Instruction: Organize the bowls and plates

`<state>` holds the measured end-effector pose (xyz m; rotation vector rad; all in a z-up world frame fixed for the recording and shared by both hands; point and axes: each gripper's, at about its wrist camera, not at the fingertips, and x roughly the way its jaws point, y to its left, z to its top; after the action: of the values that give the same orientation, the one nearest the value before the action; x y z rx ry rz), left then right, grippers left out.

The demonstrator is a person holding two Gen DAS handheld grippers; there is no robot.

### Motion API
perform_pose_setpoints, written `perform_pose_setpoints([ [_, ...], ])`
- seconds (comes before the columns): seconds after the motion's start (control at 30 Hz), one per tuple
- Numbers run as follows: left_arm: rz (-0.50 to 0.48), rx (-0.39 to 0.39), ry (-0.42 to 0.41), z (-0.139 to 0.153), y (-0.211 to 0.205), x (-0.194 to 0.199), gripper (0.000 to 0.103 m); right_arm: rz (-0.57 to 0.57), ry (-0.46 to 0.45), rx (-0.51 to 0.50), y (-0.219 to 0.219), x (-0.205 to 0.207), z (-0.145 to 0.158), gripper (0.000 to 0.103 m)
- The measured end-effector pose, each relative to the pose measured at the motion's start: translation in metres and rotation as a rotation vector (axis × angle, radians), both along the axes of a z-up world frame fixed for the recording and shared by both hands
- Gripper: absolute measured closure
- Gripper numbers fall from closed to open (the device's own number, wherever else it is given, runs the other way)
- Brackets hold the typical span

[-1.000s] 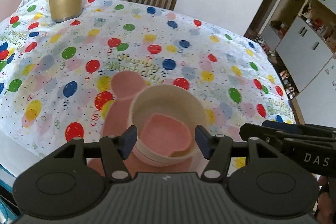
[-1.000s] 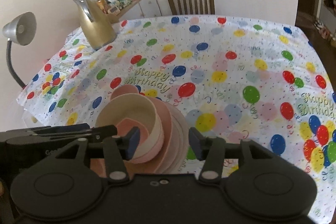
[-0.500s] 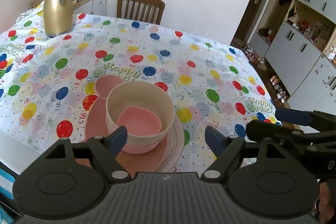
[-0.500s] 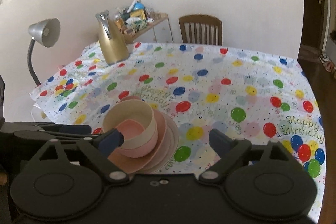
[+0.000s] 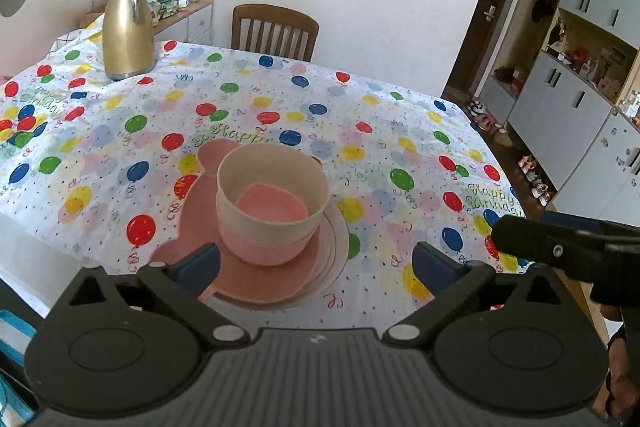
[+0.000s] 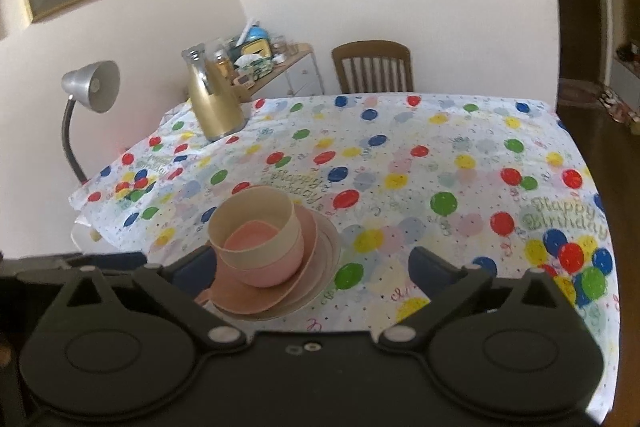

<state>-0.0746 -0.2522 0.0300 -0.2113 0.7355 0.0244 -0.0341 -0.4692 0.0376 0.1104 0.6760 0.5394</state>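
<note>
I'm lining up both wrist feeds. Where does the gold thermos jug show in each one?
Left wrist: gold thermos jug stands upper left, at the tablecloth's far left corner.
Right wrist: jug sits upper centre-left, right of the grey desk lamp.
Shared landmark: the wooden chair behind the table, right of the jug in both.

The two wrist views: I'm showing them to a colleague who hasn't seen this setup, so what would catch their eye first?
Probably the balloon-print birthday tablecloth covering the whole table. Next, the stack of bowls nested cream over pink, sitting on pink plates near the table's close edge, just ahead of the left gripper. A gold thermos jug stands upright at the far left corner.
</note>
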Motion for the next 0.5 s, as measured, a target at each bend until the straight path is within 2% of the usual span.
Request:
perform_pose_setpoints([
  [0.13, 0.019, 0.015, -0.001, 0.003, 0.000, -0.009, 0.000, 0.005, 0.000, 0.019, -0.002, -0.006, 0.000, 0.000],
  [0.5, 0.052, 0.022, 0.018, 0.006, -0.004, -0.022, 0.000, 0.020, -0.040, -0.023, 0.005, -0.022, 0.007, 0.000],
])
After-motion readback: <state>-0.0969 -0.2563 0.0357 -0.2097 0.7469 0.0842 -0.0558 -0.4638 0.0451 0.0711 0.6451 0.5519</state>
